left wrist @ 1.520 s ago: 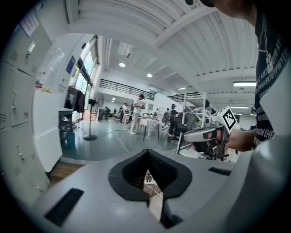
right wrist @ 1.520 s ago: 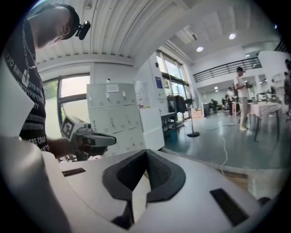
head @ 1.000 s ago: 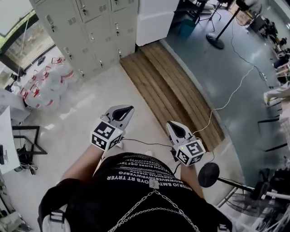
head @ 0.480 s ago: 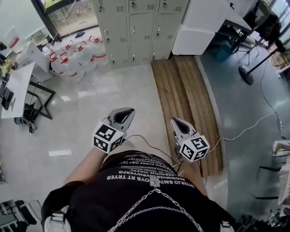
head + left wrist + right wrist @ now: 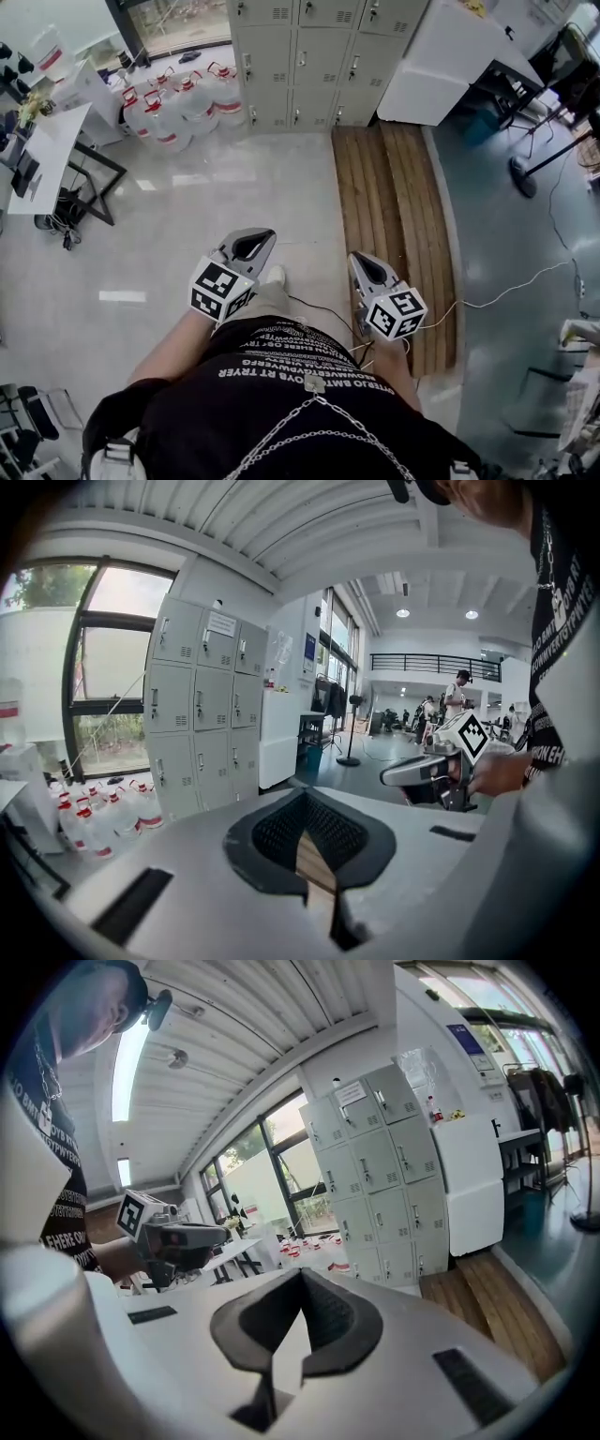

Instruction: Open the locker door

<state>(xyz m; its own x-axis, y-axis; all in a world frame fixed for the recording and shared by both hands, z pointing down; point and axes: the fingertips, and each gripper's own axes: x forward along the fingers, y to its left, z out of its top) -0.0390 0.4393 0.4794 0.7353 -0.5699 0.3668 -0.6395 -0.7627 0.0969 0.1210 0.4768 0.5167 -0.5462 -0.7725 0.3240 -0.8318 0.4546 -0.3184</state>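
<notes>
Lockers (image 5: 309, 56) stand in a grey bank at the far end of the floor in the head view, every door shut. Both tools are well apart from them, held low before the person's body. The left gripper (image 5: 247, 246) and right gripper (image 5: 366, 269) both point toward the lockers. Water bottles (image 5: 178, 98) are clustered just beside the lockers on one side, and a wooden platform (image 5: 394, 216) runs out from their foot on the other.

In the left gripper view, the left gripper (image 5: 305, 832) has its jaws closed together with nothing between them. The lockers (image 5: 202, 714) rise ahead, a small handle near one edge of each door.

In the right gripper view, the right gripper (image 5: 300, 1321) is likewise closed and empty, with the lockers (image 5: 389, 1176) across the room.

I'd judge a door like these to be thin painted sheet metal: light, stiff and slick. The little handle is the only real purchase, so the jaws would need to open first and nip it. Which door is meant, I cannot tell.
</notes>
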